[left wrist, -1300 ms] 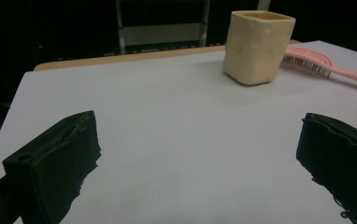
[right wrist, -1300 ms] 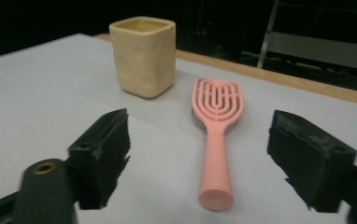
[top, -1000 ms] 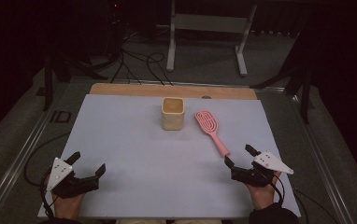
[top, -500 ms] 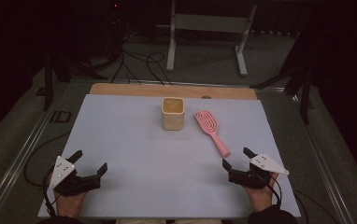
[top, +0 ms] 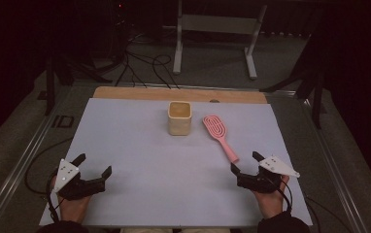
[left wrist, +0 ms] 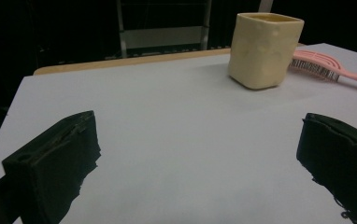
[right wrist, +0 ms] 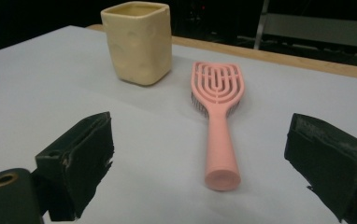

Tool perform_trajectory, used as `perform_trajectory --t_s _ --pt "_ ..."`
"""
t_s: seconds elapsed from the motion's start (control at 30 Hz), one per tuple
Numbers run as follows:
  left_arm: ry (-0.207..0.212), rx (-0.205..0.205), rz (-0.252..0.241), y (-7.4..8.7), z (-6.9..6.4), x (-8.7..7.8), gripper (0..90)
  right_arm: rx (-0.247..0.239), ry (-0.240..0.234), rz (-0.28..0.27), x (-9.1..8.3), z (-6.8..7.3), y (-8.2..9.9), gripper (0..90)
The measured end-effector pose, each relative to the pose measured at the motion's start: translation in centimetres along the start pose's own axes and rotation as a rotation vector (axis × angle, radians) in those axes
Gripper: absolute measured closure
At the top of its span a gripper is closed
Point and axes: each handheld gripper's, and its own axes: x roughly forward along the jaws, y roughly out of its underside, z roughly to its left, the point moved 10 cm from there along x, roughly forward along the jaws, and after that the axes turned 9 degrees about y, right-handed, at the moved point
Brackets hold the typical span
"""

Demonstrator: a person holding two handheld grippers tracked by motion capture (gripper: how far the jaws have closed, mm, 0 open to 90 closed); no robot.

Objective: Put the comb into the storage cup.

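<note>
While both hand-held grippers [top: 93,165] [top: 244,162] gape empty, right gripper view reveals hairbrush [right wrist: 218,109] bristles facing down.

brush [left wrist: 335,70] handle cropped, cup [top: 179,118] contents unclear

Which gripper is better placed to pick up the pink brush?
Right. The right gripper is open just short of the pink brush handle, which points at it. The left gripper sits across the table.
</note>
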Motion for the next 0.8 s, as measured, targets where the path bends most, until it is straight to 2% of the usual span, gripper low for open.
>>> perform_trajectory --t_s 0.33,0.67,0.8 --pt "0.001 0.008 0.021 0.3 -0.1 0.6 0.0 -0.002 0.001 0.050 0.9 0.0 -1.3 7.9" --pt "0.001 0.021 0.041 0.5 -0.1 0.9 0.0 -0.071 0.011 0.111 2.7 0.7 -3.2 8.0" --pt "0.003 0.016 0.040 0.6 -0.1 0.9 0.0 -0.061 0.016 0.127 3.4 0.4 -4.1 8.0"
